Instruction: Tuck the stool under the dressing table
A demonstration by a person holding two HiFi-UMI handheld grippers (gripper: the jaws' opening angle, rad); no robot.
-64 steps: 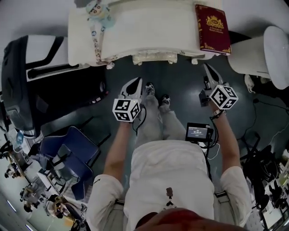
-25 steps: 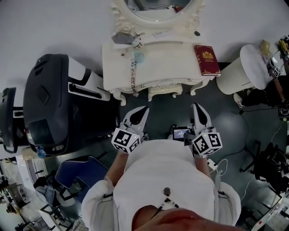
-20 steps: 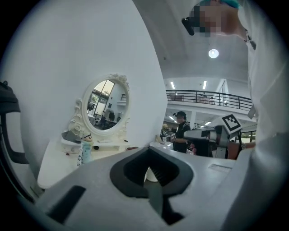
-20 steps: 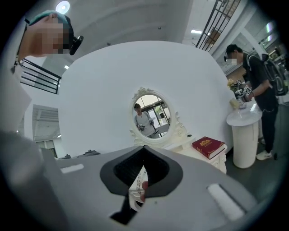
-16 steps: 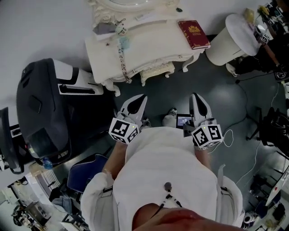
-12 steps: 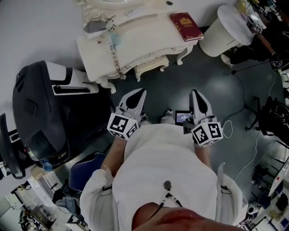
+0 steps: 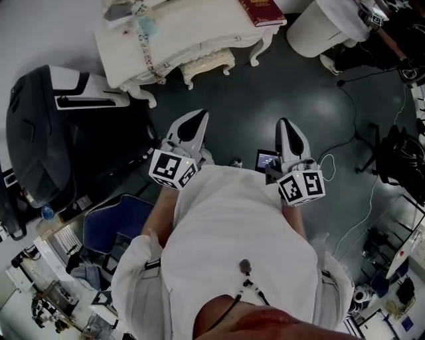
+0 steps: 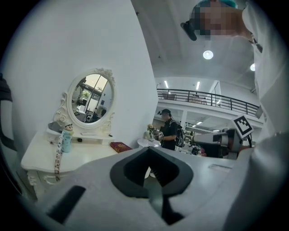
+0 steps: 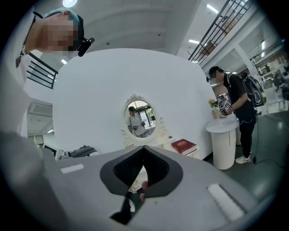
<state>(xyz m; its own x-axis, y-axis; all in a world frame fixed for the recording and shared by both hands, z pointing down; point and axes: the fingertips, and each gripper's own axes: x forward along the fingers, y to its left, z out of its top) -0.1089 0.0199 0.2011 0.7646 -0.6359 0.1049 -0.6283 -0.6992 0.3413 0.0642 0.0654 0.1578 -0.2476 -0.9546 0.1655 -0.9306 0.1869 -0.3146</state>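
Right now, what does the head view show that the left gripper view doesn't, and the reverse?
Only the head view: the stool under the dressing table's front edge, and the blue chair. Only the left gripper view: the oval mirror and a person standing beyond. Both: the table, the red book and the left gripper, jaws together.

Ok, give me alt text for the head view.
Seen from above, a person in a white top holds a left gripper and a right gripper, both shut and empty, over a dark floor. Ahead stands a cream dressing table with its stool under the front edge and a red book on top.
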